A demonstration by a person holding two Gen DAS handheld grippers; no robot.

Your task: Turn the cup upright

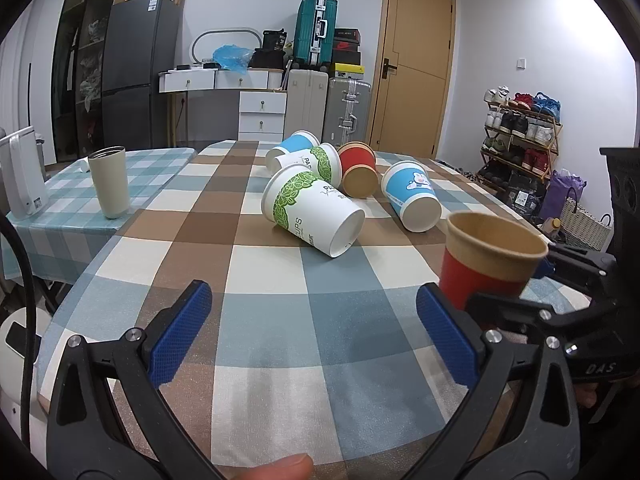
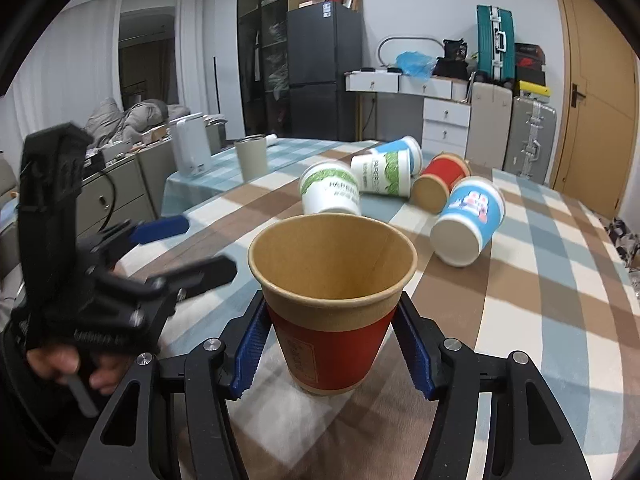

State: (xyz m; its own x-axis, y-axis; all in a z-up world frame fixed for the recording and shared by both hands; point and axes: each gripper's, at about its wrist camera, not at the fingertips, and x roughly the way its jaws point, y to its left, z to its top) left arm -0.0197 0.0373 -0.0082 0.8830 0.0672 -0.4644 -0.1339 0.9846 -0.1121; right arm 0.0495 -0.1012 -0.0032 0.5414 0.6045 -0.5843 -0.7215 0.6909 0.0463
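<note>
Red paper cup (image 2: 332,332) upright, pinched between right gripper (image 2: 334,354) jaws; left gripper (image 1: 316,336) jaws spread, empty.

A cream tumbler (image 1: 109,182) stood at nine o'clock on the checked tablecloth (image 1: 280,320); fridge (image 1: 136,68), suitcases (image 1: 316,30) and door (image 1: 416,68) lined twelve o'clock.

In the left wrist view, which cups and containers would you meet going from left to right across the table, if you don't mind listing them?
Beige tumbler → green-leaf cup → lying red cup → blue cartoon cup → upright red cup.
</note>
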